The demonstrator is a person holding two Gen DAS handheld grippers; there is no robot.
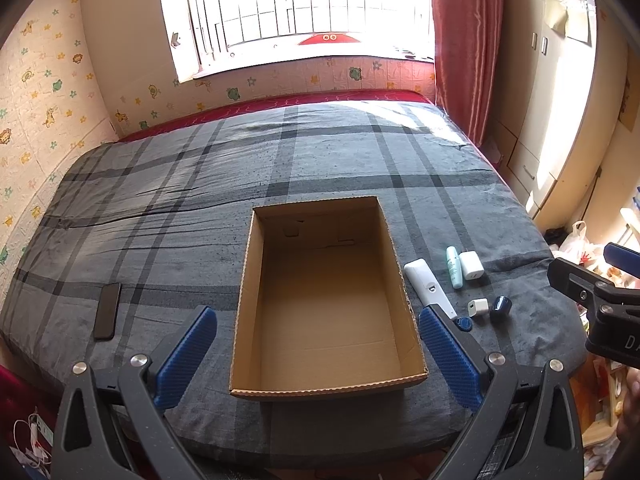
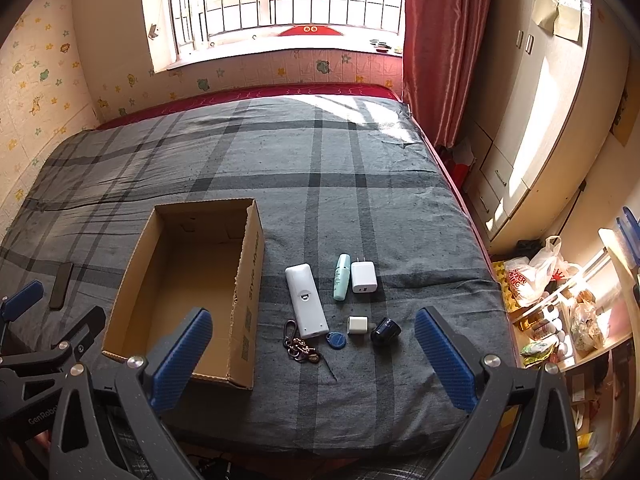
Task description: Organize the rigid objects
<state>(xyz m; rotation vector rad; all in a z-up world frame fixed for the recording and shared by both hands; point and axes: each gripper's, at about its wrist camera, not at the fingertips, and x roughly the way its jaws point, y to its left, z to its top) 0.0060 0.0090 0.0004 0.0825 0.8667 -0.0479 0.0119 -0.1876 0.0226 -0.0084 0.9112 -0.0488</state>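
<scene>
Both claws released, holding nothing: left claw (image 1: 316, 356) lower centre over open brown cardboard box (image 1: 256, 280); right claw (image 2: 314, 360) lower centre above items on grey plaid bed (image 2: 360, 160). Centre frame, right of box: white oblong remote (image 2: 305, 300), mint tube (image 2: 341, 276), white charger block (image 2: 363, 277), keys w/ blue fob (image 2: 335, 340). Risk: soft bedding gives, small rigid pieces slip from pads.
</scene>
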